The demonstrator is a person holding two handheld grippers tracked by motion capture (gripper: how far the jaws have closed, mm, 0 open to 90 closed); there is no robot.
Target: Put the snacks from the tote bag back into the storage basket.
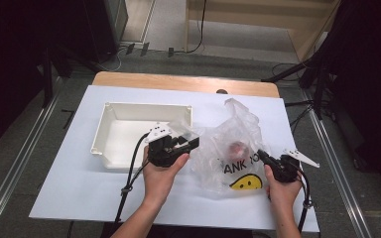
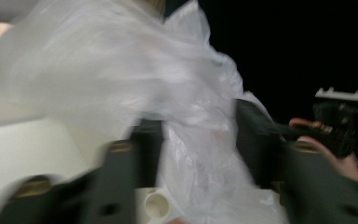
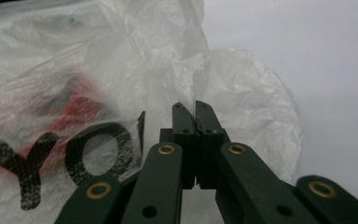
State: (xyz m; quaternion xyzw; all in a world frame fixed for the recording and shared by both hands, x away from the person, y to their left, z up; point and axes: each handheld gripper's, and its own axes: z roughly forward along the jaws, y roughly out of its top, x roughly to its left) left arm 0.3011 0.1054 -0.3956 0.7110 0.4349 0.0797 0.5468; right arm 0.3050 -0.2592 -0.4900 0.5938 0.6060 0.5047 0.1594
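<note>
A clear plastic bag printed with black letters and a yellow smiley lies on the white sheet, with a red object inside it. My left gripper is at the bag's left edge, beside the white tray. In the left gripper view, a bunch of the bag's film fills the gap between the jaws of my left gripper, which press on it; the picture is blurred. My right gripper is shut on the bag's right edge. In the right gripper view its jaws pinch the film, and the red object shows through.
The white sheet covers a wooden table whose far edge shows bare. The tray stands left of the bag with its inside bare. Cables trail from both grippers toward the near edge. Dark stands and floor rails flank the table.
</note>
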